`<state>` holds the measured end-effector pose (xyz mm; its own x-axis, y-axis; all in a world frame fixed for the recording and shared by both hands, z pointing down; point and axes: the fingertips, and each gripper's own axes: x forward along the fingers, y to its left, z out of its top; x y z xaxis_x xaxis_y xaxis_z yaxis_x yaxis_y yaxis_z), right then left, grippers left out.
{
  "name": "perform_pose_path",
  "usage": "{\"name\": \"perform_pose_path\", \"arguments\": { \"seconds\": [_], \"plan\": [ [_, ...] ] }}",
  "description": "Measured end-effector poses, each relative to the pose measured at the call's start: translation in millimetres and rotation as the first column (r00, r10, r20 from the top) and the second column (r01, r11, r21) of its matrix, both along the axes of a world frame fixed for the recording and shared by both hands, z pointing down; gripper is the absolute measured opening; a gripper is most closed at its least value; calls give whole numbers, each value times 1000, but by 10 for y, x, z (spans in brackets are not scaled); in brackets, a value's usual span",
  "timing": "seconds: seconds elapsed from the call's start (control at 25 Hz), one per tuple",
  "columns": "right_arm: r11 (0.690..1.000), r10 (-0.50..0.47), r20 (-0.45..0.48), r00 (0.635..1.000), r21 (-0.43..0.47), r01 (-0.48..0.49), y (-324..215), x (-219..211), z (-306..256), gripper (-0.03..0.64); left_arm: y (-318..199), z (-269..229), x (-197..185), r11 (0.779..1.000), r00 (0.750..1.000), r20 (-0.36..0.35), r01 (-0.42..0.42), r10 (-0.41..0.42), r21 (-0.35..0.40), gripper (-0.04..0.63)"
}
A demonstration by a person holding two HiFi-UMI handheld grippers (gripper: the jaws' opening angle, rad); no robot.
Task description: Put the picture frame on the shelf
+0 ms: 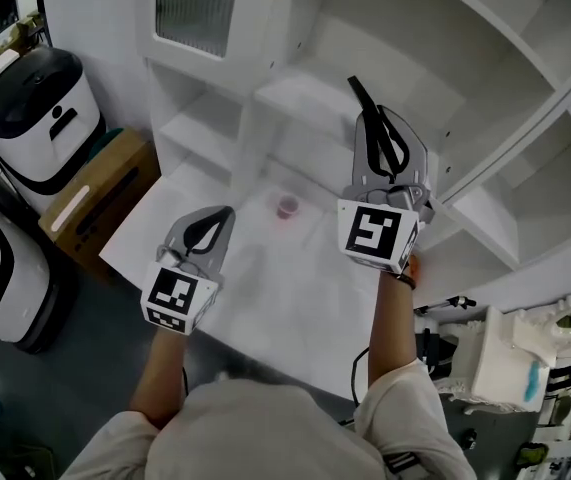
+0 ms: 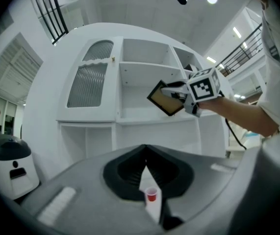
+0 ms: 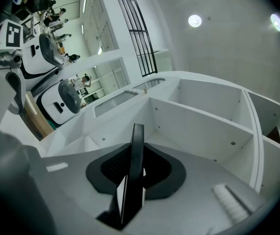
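Observation:
A black-edged picture frame (image 1: 368, 108) stands edge-on in my right gripper (image 1: 377, 128), whose jaws are shut on it. It hangs in the air in front of the white shelf unit (image 1: 305, 93). In the left gripper view the frame (image 2: 165, 98) shows a tan face and tilts before the middle shelf board (image 2: 144, 121). The right gripper view has the frame (image 3: 136, 165) upright between the jaws, with open shelf compartments (image 3: 203, 116) beyond. My left gripper (image 1: 220, 218) hovers low over the white table (image 1: 265, 298), shut and holding nothing.
A small red cup (image 1: 287, 206) stands on the table ahead of the left gripper. The shelf unit has a ribbed-glass door (image 1: 195, 8) at upper left. White machines (image 1: 35, 118) and a cardboard box (image 1: 95, 193) sit left of the table; white equipment (image 1: 505, 358) sits right.

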<state>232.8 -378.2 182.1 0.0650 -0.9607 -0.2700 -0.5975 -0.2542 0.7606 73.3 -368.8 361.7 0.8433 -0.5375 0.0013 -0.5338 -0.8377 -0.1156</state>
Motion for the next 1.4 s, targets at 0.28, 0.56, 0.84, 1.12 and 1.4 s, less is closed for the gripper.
{"name": "perform_pose_path", "arguments": {
  "seconds": [0.28, 0.56, 0.84, 1.12, 1.4],
  "plan": [
    [985, -110, 29, 993, -132, 113, -175, -22, 223, 74, -49, 46, 44, 1000, 1000, -6, 23, -23, -10, 0],
    [937, -200, 22, 980, -289, 198, -296, -85, 460, 87, -111, 46, -10, 999, 999, -32, 41, -42, -20, 0],
    [855, -272, -6, 962, -461, 239, -382, -109, 767, 126, -106, 118, -72, 998, 998, -52, 42, -44, -40, 0],
    [829, -275, -25, 961, -512, 224, -443, -72, 858, 140, -45, 153, 12, 1000, 999, -29, 17, -18, -22, 0],
    [825, -245, -59, 968, -537, 176, -506, 12, 933, 150, 4, 202, 119, 1000, 1000, -8, -3, 3, -23, 0]
  ]
}}
